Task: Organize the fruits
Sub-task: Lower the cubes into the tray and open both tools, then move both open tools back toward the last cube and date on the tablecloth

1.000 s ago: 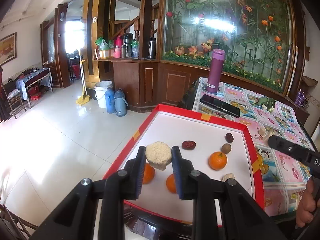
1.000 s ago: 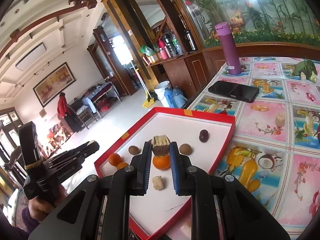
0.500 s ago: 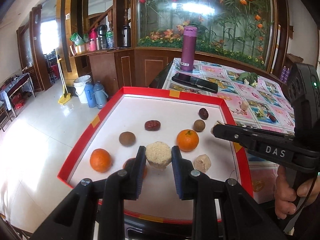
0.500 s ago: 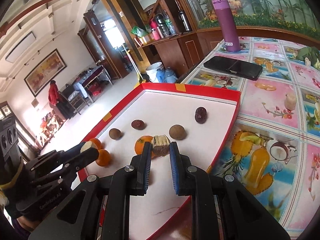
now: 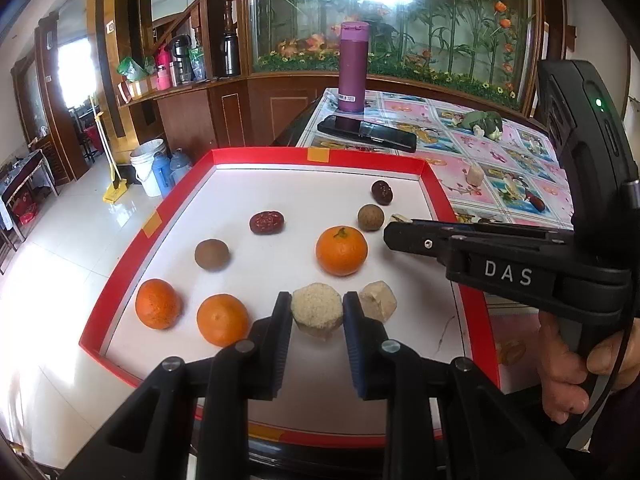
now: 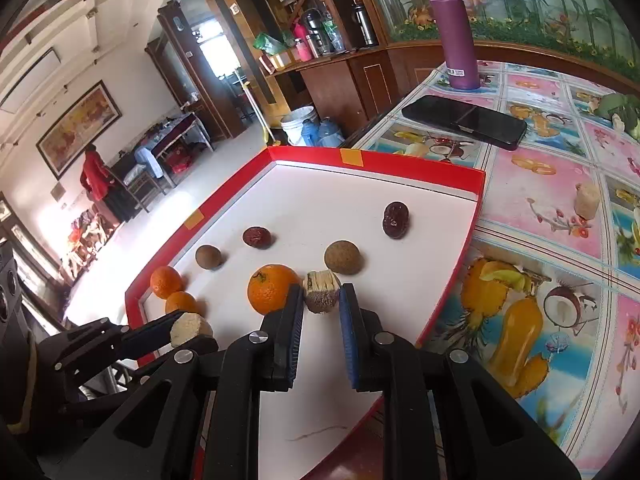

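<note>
My left gripper (image 5: 316, 310) is shut on a round, grainy beige chunk (image 5: 317, 307), held low over the near part of the red-rimmed white tray (image 5: 320, 156). My right gripper (image 6: 320, 300) is shut on a smaller chunk (image 6: 321, 290) with a pale top and dark side, just above the tray beside an orange (image 6: 272, 288). On the tray lie three oranges (image 5: 341, 250), two brown round fruits (image 5: 212, 255), two red dates (image 5: 267, 222) and another beige chunk (image 5: 378, 306). The right gripper (image 5: 394, 230) reaches in from the right in the left wrist view.
The tray sits at the corner of a table with a pink fruit-print cloth (image 6: 540, 184). On the cloth are a black phone (image 6: 464, 120), a purple bottle (image 6: 454, 32), a small beige piece (image 6: 586, 200) and a green object (image 5: 482, 122). Tiled floor drops away left of the tray.
Both grippers have sunk toward the tray with their chunks still gripped. The left one swung right, so the whole tray and the right gripper now show in its view.
</note>
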{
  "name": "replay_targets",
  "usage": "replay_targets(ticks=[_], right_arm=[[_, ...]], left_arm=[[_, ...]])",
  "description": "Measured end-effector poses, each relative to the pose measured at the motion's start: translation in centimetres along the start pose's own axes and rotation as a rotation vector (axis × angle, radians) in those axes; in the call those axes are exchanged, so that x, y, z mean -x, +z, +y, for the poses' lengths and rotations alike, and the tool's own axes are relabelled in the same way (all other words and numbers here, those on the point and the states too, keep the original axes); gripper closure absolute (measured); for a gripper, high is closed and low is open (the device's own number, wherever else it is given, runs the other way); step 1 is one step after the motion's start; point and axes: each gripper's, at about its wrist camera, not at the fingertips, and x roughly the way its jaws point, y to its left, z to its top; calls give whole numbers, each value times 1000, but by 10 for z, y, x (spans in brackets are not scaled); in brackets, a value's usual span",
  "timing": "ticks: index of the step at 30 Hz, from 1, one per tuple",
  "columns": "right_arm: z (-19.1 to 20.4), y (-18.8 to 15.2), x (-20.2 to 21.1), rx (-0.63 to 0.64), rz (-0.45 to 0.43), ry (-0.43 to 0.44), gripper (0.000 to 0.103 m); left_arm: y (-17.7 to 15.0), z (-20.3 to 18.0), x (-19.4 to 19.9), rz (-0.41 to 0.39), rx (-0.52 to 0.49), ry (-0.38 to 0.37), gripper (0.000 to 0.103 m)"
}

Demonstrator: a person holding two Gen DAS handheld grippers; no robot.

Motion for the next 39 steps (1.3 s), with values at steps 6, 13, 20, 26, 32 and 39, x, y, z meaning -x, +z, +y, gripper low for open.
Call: replay_targets(ticks=[6, 13, 20, 26, 32, 39], right_arm=[[-1, 0, -4, 12, 19, -21, 86], [5, 1, -9, 58, 49, -67, 86], [13, 3, -18, 121, 102, -131, 86], [18, 4, -22, 157, 148, -170, 85], [23, 5, -25, 197, 201, -211, 85], [10, 9, -6, 135, 185, -147, 82]], left_arm=[[-1, -4, -5, 26, -9, 5, 75], [-3, -3, -13, 58, -9, 4, 75], [-5, -2, -19, 79, -4, 9, 75], [-4, -2, -19, 83, -5, 17, 75], [-3, -2, -18, 94, 9, 21, 73], [2, 5, -5, 49, 36, 55, 41]])
